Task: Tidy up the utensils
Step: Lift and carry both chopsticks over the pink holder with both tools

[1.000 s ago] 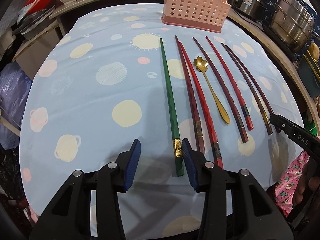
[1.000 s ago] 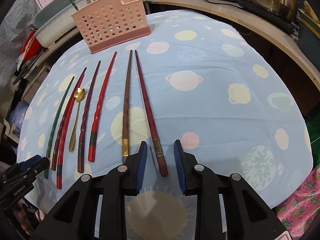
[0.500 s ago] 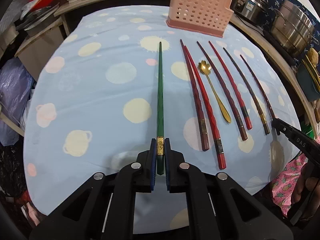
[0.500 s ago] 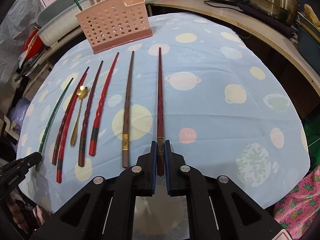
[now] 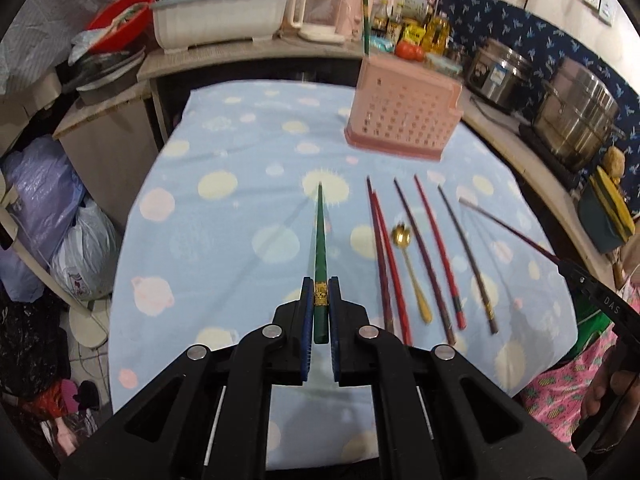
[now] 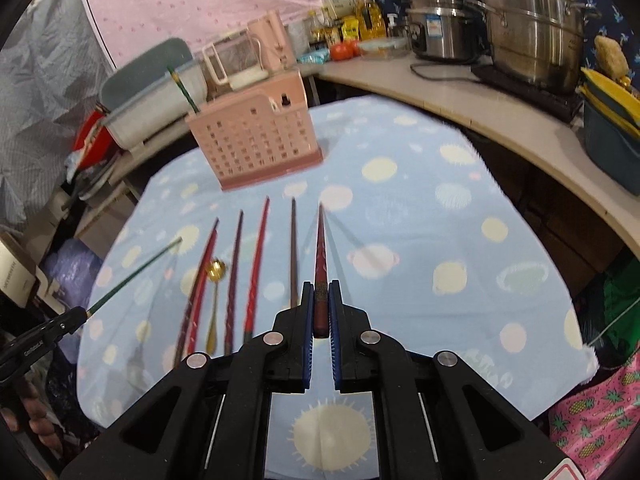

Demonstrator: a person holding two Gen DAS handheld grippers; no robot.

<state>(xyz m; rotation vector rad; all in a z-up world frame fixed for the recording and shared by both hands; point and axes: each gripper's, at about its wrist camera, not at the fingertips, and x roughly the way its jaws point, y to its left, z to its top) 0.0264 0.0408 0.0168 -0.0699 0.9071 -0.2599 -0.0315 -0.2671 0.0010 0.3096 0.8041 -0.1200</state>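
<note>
Left claw (image 5: 319,300) gripping one green chopstick (image 5: 320,248) at its gold band, pads pressed on both sides, tip raised off the counter (image 5: 224,264) and pointing toward the pink basket (image 5: 404,120). Right claw (image 6: 319,304) gripping one dark red chopstick (image 6: 320,252) near its thick end in the same way, tip also aimed toward the basket (image 6: 256,140).

Lying on the blue spotted cloth, on the near side of the basket, in a row: five chopsticks and one gold spoon (image 5: 408,264). Counting from the left in the left view: a pair (image 5: 384,264) side by side and touching, one darker and one red; then the spoon with its bowl toward the basket; then a dark one (image 5: 424,256), a red one (image 5: 438,252) and a brown one (image 5: 468,256), each apart from the next. Points all facing the basket.

Standing in the basket already: one green chopstick (image 6: 183,90), leaning at its left end in the right view.
</note>
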